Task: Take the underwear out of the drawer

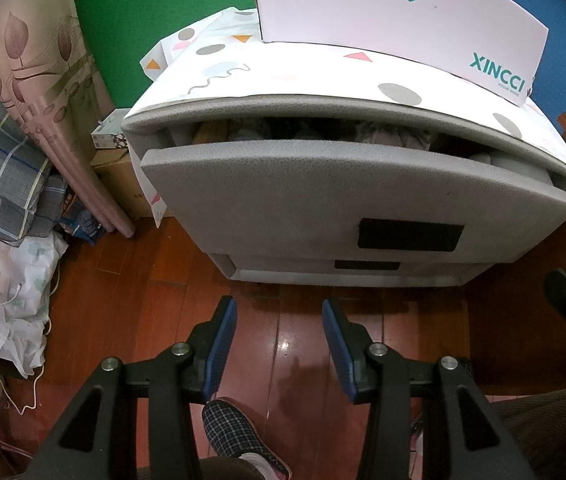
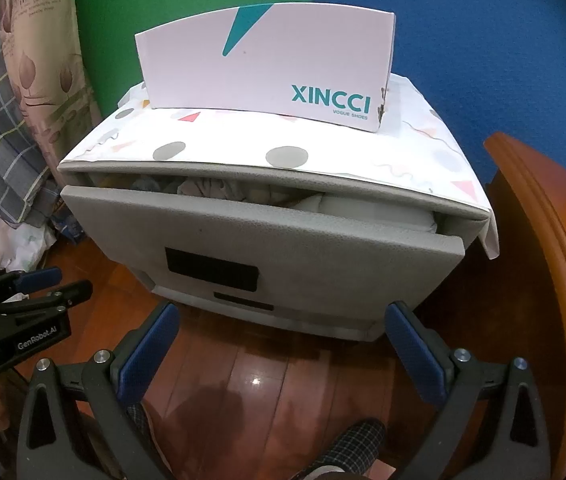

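A grey drawer unit stands on the wooden floor. Its top drawer (image 1: 323, 196) (image 2: 283, 248) is pulled out a little, leaving a narrow gap. Folded clothes (image 1: 387, 134) (image 2: 211, 190) in grey, white and dark tones show through the gap; I cannot tell which are underwear. My left gripper (image 1: 279, 312) is open and empty, held low in front of the unit. It also shows in the right wrist view (image 2: 63, 284) at the left edge. My right gripper (image 2: 283, 316) is wide open and empty, below the drawer front.
A white XINCCI shoe box (image 2: 267, 64) sits on the patterned cloth (image 2: 223, 140) covering the unit's top. A lower drawer (image 1: 363, 270) is shut. Bedding and bags (image 1: 7, 184) are piled at the left. An orange wooden furniture edge (image 2: 555, 264) stands at the right. Slippered feet (image 1: 239, 436) are below.
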`<state>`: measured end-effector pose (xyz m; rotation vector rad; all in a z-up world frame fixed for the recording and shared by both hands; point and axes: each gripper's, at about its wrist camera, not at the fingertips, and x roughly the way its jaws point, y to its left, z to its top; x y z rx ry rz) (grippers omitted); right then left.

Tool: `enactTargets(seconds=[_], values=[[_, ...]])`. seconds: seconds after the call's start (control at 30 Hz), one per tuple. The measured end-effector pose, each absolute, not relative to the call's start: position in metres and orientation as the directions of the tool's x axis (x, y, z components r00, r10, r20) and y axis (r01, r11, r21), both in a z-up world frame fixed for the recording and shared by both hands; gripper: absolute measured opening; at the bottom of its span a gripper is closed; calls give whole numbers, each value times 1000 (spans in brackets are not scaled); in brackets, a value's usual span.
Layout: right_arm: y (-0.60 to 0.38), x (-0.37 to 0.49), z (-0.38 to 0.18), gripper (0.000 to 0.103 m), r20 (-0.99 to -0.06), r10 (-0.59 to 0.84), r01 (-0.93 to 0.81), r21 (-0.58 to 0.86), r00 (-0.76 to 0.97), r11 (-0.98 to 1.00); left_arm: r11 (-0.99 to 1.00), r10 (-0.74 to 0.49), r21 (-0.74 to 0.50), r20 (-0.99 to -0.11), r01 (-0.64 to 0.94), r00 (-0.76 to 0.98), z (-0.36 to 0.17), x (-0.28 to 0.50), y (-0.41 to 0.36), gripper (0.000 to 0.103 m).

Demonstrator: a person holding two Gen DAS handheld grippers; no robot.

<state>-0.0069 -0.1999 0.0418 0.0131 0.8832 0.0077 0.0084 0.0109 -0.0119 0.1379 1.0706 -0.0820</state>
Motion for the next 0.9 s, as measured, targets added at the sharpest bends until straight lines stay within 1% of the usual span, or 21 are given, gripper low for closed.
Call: enactTargets(seconds=[0.9], values=[[-202,-3,42,102,-775,8,9,17,631,1000,992,2,62,-880,112,475,-14,3,16,45]])
